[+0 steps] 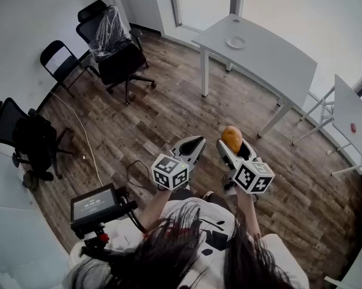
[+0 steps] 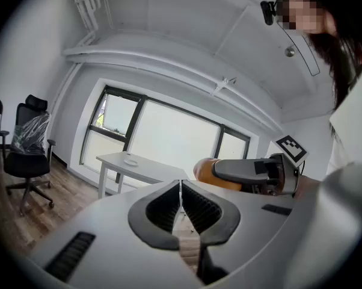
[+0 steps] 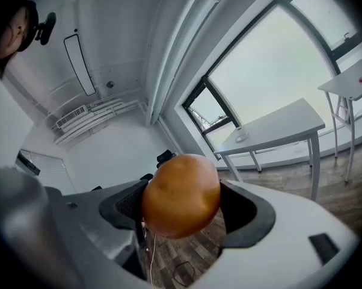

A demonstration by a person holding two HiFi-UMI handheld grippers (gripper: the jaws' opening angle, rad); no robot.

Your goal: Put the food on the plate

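Wood-floor room, white table (image 1: 271, 56) w/ plate (image 1: 236, 41); right gripper (image 1: 234, 148) grasps orange food (image 1: 231, 137), left gripper (image 1: 193, 146) jaws clenched, empty.

Person from above: long dark hair (image 1: 169, 254); white top (image 1: 212, 218) printed with black shapes, its sleeves stopping short of the forearms. A small black camera (image 2: 267, 12) is mounted at the head. Left gripper (image 1: 195, 144) and right gripper (image 1: 234, 142): pale grey moulded shells, each with two dark, finely ribbed pads (image 2: 200, 209) in black surrounds and a dark slotted strip (image 2: 71, 256) on the flank. Each bears a white marker cube (image 1: 169, 171) with black squares.
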